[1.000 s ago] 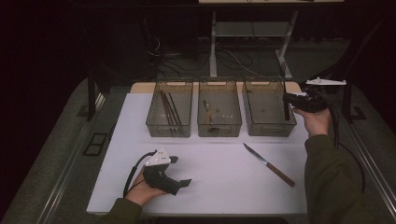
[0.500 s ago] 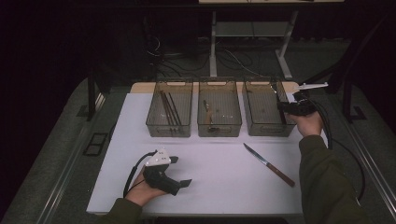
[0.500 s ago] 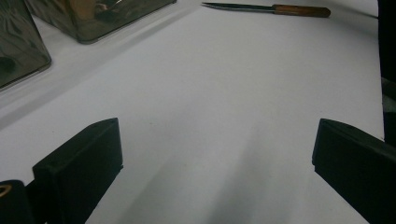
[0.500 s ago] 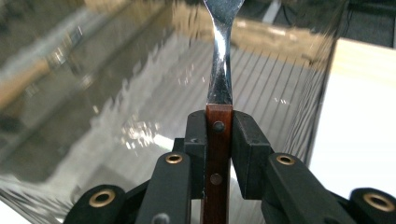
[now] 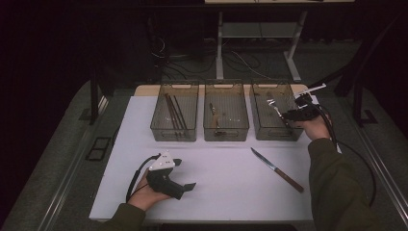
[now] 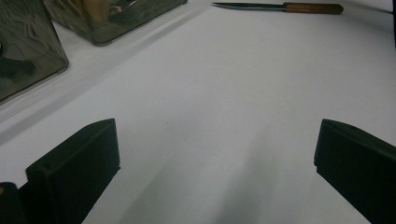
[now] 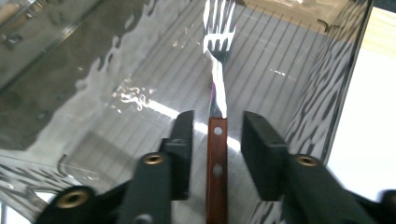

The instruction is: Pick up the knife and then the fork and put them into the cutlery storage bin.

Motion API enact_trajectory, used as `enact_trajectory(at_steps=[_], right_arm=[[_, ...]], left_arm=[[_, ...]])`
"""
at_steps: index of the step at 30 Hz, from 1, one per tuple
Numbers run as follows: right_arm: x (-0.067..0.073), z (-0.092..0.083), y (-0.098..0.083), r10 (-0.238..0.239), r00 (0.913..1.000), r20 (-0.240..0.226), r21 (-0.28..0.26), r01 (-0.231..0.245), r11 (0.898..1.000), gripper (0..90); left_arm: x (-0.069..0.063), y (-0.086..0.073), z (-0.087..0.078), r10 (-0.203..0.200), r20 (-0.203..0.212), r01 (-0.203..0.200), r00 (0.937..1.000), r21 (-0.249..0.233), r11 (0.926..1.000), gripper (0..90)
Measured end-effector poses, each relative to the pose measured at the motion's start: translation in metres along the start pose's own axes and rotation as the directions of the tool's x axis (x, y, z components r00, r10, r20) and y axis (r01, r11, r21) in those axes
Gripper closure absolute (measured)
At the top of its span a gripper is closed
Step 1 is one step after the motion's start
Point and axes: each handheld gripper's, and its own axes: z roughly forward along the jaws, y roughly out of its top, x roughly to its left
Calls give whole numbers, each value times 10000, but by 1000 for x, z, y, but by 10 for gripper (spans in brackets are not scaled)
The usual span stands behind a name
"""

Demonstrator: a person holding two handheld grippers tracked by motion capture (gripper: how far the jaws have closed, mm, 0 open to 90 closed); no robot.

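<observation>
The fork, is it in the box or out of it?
In. The fork lies inside the right-hand clear box, its ribbed floor under the prongs. The right gripper's fingers, just opened, flank the wooden handle with gaps.

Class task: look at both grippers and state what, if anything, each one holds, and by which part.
Nothing is held. The right gripper has just been opening; the fork's wooden handle lies between its fingers with gaps either side, over the right-hand bin. The left gripper is open and empty.
</observation>
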Motion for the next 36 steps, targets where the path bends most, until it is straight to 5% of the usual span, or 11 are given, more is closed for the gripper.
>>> enact_trajectory(at_steps=[10, 19, 36], right_arm=[[10, -21, -1, 250, 9969, -743, -913, -317, 9953, 418], [33, -59, -21, -366, 9846, -1708, -1877, 40, 9822, 343], [77, -68, -89, -1109, 9593, -2596, -1422, 755, 9869, 327]], left_arm=[[-1, 0, -1, 33, 44, -33, 10000, -32, 10000, 0], [-2, 1, -4, 108, 53, -107, 9999, -67, 9999, 0], [-3, 1, -4, 95, 79, -94, 9999, -121, 9999, 0]])
